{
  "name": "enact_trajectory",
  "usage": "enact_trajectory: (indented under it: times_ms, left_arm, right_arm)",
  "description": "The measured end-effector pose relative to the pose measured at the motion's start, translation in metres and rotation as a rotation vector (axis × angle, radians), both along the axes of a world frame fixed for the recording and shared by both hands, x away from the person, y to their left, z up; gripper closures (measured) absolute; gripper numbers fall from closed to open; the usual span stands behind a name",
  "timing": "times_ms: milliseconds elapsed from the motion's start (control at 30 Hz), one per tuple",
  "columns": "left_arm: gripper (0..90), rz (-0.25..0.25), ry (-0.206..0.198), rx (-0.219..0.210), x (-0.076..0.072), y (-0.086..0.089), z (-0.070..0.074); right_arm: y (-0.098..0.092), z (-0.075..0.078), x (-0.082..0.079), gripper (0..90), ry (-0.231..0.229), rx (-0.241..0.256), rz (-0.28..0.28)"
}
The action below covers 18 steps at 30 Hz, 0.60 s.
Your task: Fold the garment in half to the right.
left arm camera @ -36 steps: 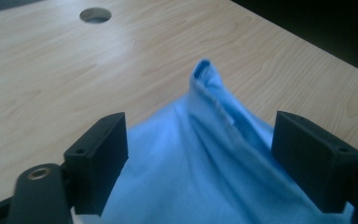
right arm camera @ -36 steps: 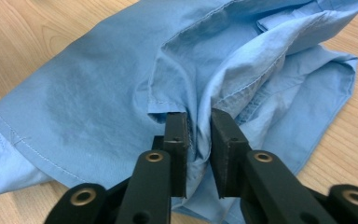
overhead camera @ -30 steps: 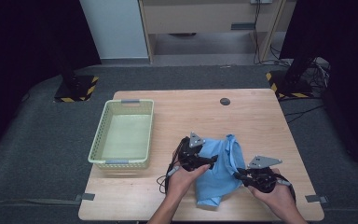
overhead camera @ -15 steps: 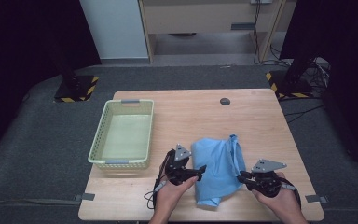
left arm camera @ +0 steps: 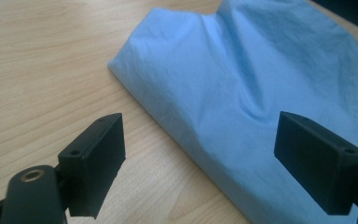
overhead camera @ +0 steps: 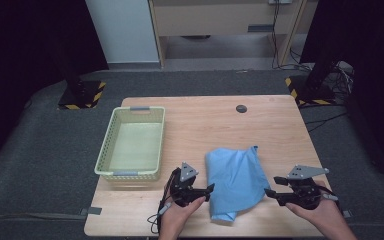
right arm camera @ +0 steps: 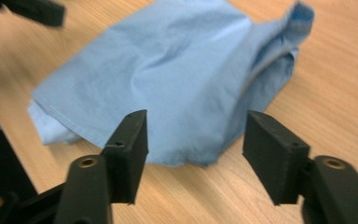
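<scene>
A folded blue cloth (overhead camera: 237,177) lies on the table (overhead camera: 275,125) near the front edge, between the left gripper (overhead camera: 209,189) and right gripper (overhead camera: 270,192). Both have their jaws wide, holding nothing. Folding seems underway; next, each must close on an edge.

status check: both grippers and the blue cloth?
Left hand-held gripper open, at the blue cloth's left edge. Right hand-held gripper open, at its right edge. Cloth folded flat on the table, unheld. Nothing in the way.
</scene>
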<state>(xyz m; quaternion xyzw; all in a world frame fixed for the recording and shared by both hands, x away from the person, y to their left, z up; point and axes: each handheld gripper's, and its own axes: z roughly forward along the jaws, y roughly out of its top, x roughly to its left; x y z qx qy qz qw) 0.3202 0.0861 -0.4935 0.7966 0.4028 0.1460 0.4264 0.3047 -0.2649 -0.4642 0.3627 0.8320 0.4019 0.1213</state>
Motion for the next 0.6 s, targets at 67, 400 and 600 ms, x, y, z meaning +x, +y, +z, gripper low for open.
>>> enact_trajectory:
  times_ms: [67,400,600]
  left_arm:
    - [15.8,0.000,0.005,0.008,0.000,0.000,-0.002]
    - [13.6,0.002,0.012,0.032,0.002,-0.002,-0.010]
    - [9.4,0.000,0.026,0.034,0.004,-0.003,-0.013]
  right_arm:
    - [0.002,0.005,0.000,34.7,-0.015,-0.002,0.007]
    - [0.030,0.008,0.013,10.9,-0.047,-0.081,0.046]
    - [0.050,0.004,0.023,5.8,-0.042,-0.125,0.078]
